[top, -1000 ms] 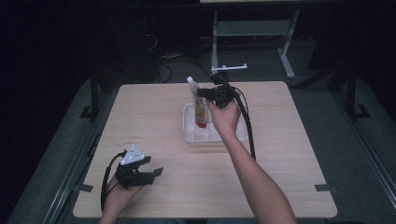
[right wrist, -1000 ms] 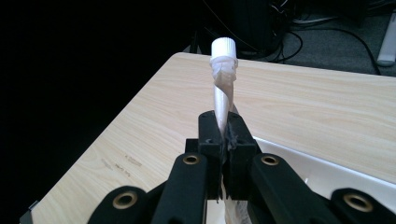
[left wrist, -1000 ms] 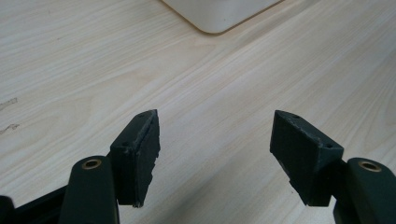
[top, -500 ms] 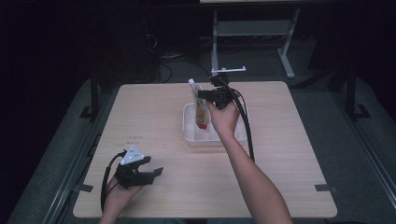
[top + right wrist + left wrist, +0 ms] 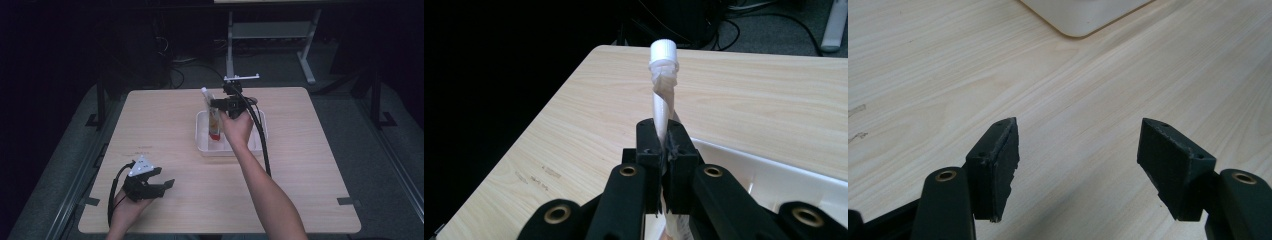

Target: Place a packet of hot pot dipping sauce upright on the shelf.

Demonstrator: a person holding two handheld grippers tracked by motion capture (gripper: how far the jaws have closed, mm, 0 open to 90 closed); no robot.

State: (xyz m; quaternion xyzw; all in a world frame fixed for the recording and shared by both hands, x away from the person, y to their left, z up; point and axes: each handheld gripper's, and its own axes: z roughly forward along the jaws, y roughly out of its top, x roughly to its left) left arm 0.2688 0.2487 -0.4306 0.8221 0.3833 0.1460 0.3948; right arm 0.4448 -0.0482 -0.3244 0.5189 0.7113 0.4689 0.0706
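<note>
High view: we list the right tongs clamped on a pouch, which hangs upright over the white tray at mid-worktop, its red lower end inside the tray. Right gripper view: we note the pouch pinched flat between the pads, its white cap standing above them. Left tongs, wide apart and holding nothing, rest near the worktop's front left corner, well apart from the pouch.
</note>
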